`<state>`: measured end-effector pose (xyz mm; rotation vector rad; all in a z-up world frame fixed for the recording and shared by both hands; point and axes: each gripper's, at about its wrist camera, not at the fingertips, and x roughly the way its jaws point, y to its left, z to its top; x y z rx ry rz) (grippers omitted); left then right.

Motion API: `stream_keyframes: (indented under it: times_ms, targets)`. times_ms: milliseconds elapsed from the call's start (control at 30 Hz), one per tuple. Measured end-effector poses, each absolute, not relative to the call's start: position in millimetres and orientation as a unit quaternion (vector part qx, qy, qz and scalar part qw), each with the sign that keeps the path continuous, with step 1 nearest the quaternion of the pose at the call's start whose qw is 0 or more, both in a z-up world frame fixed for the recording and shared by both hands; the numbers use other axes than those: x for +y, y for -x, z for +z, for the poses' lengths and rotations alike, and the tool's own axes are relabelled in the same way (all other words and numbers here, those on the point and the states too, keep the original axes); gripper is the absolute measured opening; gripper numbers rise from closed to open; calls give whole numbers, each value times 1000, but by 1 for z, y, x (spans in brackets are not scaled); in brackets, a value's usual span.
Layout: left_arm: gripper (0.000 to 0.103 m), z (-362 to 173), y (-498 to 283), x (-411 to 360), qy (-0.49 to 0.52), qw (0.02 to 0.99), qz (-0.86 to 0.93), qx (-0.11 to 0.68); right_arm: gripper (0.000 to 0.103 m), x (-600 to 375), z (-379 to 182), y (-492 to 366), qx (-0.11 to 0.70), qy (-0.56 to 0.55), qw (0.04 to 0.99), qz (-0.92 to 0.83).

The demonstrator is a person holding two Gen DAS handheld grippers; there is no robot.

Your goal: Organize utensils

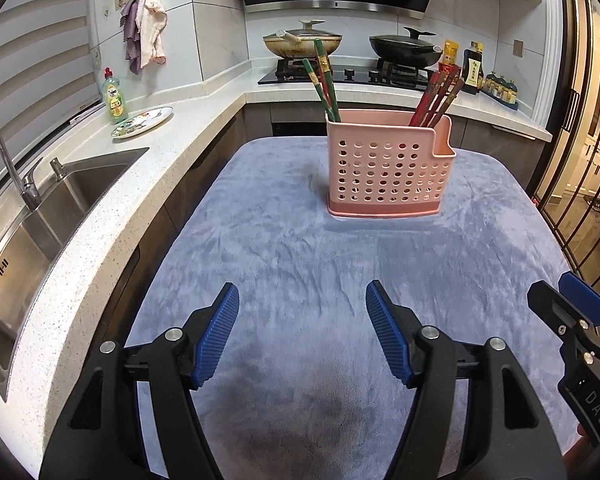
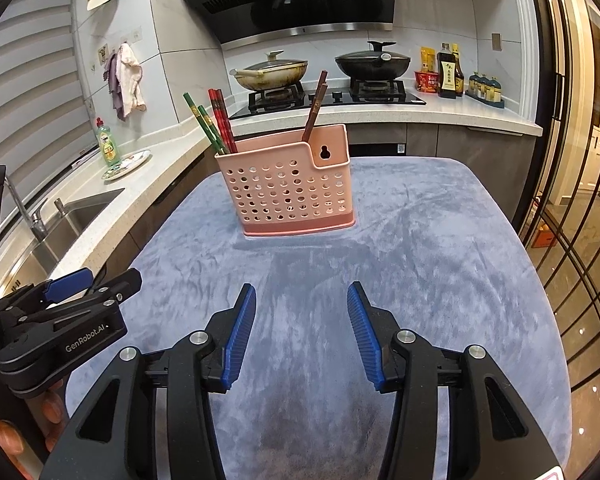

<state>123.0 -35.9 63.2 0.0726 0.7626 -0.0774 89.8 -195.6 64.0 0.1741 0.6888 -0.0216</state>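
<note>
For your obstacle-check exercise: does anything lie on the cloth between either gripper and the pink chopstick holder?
Nothing visible does. Between the left gripper and the pink chopstick holder lies only bare blue-grey cloth; the same holds for the right gripper. Both stand open and empty.

Lower ends of green chopsticks (image 1: 323, 80) and red chopsticks (image 1: 436, 98) hidden from me inside pink holder (image 1: 384, 172). Bottle labels (image 2: 449, 74) at back counter too small to read. My right tongs (image 1: 572, 312) cut off by frame edge in left view; sink (image 1: 28, 240) cropped too.
</note>
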Motion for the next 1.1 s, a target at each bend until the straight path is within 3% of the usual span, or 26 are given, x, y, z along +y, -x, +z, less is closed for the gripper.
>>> stream_keyframes:
  times_ms: [233, 767, 967, 1033, 1100]
  targets:
    - [63, 57, -125, -38, -38, 924, -38, 379, 58, -194, 59, -94, 345, -82, 935, -15]
    - [87, 51, -132, -41, -44, 924, -27, 378, 84, -202, 53, -104, 354, -81, 931, -38]
    - [92, 48, -138, -41, -44, 923, -21, 381, 87, -208, 49, -111, 361, -92, 927, -48]
    - [93, 47, -140, -41, -44, 922, -20, 383, 96, -211, 48, -114, 362, -95, 926, -50]
    - [94, 45, -143, -41, -44, 922, -19, 385, 97, -213, 47, -116, 360, -93, 927, -51]
